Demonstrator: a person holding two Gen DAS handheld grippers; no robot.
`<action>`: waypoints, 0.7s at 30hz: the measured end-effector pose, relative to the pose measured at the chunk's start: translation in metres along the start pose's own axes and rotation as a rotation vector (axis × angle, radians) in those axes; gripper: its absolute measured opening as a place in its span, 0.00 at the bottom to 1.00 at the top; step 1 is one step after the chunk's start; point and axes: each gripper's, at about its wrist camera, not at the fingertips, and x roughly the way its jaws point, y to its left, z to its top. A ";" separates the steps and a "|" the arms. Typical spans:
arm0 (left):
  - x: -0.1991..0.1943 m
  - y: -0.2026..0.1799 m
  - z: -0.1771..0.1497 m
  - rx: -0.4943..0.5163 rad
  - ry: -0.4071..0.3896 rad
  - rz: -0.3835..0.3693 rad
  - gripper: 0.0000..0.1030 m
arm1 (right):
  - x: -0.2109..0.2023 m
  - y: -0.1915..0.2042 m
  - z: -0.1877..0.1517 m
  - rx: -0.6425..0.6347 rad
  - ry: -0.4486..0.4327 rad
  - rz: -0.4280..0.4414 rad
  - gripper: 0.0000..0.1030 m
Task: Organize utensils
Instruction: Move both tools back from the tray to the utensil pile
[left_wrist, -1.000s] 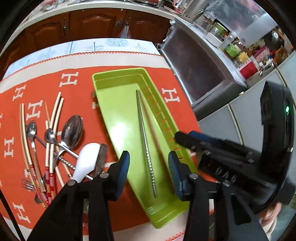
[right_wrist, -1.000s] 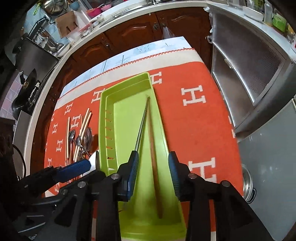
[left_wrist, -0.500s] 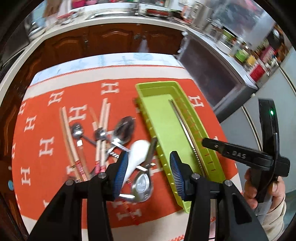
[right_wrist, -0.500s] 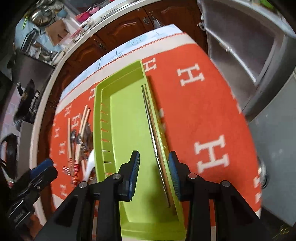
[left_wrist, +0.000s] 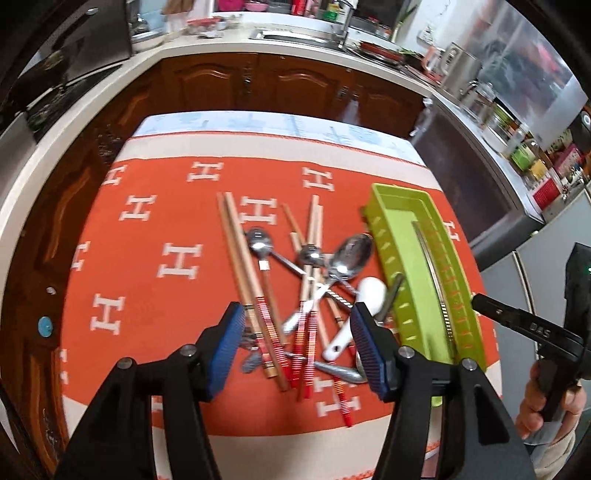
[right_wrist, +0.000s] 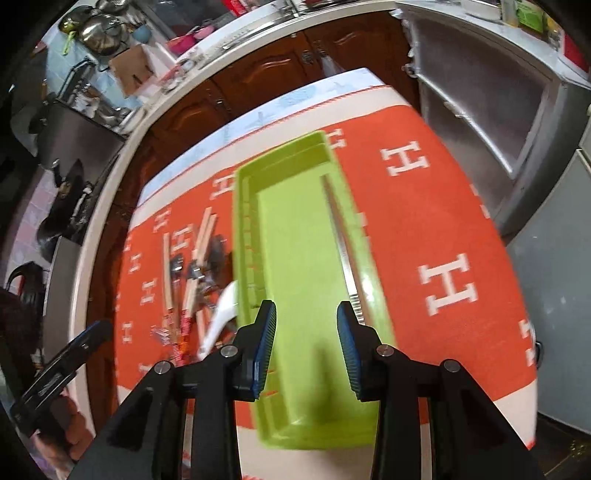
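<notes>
A lime green tray (left_wrist: 404, 280) (right_wrist: 295, 280) lies on the orange tablecloth (left_wrist: 155, 236) (right_wrist: 436, 221); a metal chopstick (left_wrist: 437, 284) (right_wrist: 345, 254) rests along its right wall. Left of the tray is a heap of utensils: wooden chopsticks (left_wrist: 240, 254), steel spoons (left_wrist: 349, 254), a white ceramic spoon (left_wrist: 364, 301) (right_wrist: 221, 314). My left gripper (left_wrist: 297, 341) hovers over the near end of that heap, jaws opening, gripping nothing. My right gripper (right_wrist: 306, 349) hangs open over the tray's near half, holding nothing.
Dark wooden cabinets (left_wrist: 258, 85) and a cluttered white counter (left_wrist: 295, 35) run behind the table. A steel cabinet (right_wrist: 476, 103) stands to the right. A hand (left_wrist: 543, 406) holds the other gripper at the table's right front corner.
My left gripper swung left from over the tray to over the utensil heap and its jaws widened. My right gripper shifted slightly over the tray, and the metal chopstick now lies against the right wall.
</notes>
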 end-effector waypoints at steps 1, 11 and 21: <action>-0.002 0.004 -0.001 0.002 -0.007 0.007 0.56 | 0.000 0.008 -0.002 -0.012 0.003 0.009 0.34; -0.026 0.053 -0.009 0.012 -0.065 0.083 0.60 | 0.020 0.094 -0.024 -0.147 0.082 0.053 0.34; -0.005 0.097 -0.012 0.002 -0.047 0.124 0.77 | 0.069 0.189 -0.013 -0.258 0.173 0.101 0.32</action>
